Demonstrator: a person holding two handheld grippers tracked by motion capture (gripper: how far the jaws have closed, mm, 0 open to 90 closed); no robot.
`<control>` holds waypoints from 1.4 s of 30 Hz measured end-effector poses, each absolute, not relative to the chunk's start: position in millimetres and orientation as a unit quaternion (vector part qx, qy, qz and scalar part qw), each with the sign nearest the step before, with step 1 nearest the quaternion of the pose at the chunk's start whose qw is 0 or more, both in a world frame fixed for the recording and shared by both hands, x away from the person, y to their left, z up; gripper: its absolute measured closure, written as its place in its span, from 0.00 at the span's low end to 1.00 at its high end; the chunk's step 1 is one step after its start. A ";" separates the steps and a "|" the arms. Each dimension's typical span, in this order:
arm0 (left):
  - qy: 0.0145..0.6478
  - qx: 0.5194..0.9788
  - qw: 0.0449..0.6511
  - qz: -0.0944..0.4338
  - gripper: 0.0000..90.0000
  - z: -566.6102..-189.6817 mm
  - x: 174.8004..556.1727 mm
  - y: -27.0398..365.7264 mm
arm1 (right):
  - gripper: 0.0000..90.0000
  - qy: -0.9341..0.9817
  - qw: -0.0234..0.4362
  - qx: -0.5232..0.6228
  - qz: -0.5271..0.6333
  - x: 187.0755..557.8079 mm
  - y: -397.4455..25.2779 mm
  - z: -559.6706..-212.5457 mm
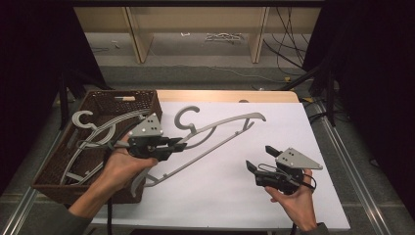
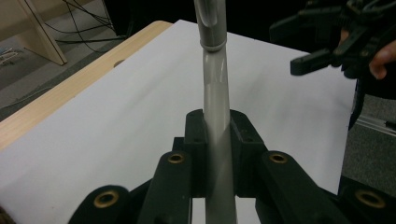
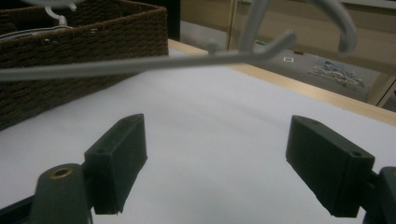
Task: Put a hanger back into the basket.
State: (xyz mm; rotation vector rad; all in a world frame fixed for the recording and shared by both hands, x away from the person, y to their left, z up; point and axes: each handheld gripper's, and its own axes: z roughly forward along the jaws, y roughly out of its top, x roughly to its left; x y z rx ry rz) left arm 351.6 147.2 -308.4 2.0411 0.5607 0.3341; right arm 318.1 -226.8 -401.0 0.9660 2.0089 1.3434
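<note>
Grey hanger (image 1: 215, 128) inside left gripper (image 1: 182, 145)

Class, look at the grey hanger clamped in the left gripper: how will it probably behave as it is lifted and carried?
The grey hanger probably stays stiff: its long arm juts out unsagging from the left gripper. It looks light, being thin open bars. Held near one end between the jaws on a smooth bar, it may swivel or slip.

The hanger (image 1: 215, 128) was plain grey. The basket (image 1: 139, 102) was dark brown with a woven pattern. The table (image 1: 274, 127) was white with a pale wood edge. Both grippers, left (image 1: 180, 145) and right (image 1: 258, 157), were black with grey plates.
</note>
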 end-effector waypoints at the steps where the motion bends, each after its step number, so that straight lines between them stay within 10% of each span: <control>1: 0.229 0.836 0.479 0.139 0.88 -304.2 351.4 150.0 | 0.24 0.747 0.261 0.357 0.497 317.7 -226.5 -403.1; 17: 0.277 0.807 0.481 0.202 0.88 -264.1 363.2 209.8 | 0.24 0.754 0.247 0.366 0.487 313.2 -228.2 -418.7; 42: 0.373 0.767 0.434 0.290 0.88 -298.6 399.4 312.1 | 0.23 0.762 0.228 0.372 0.478 313.5 -225.8 -425.9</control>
